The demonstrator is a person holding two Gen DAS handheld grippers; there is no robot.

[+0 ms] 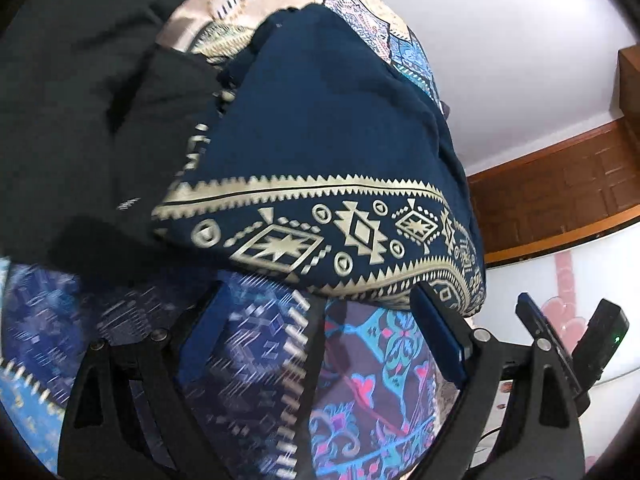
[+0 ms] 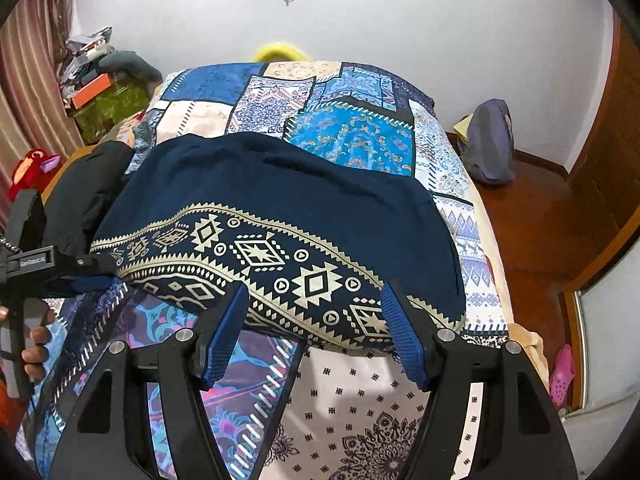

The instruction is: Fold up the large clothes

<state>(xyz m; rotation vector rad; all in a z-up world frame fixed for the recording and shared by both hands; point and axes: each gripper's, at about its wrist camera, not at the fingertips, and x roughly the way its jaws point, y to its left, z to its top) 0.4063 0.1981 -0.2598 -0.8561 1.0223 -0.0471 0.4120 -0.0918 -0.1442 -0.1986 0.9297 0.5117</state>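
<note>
A small white label (image 2: 35, 263) on the black frame of the left tongs, seen from the right wrist, reads roughly "GenRobot.AI".

The near strip of patchwork bedspread (image 2: 360, 400) lies bare, passable. Ahead, the folded navy garment (image 2: 280, 200) blocks the way; a black garment (image 2: 80, 200) crowds its left.

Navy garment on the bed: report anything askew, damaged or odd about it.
No damage shows. The navy garment lies on the patchwork bedspread with its gold-patterned hem running in a wavy, slanted line rather than straight, and a black garment crowds its left side.
</note>
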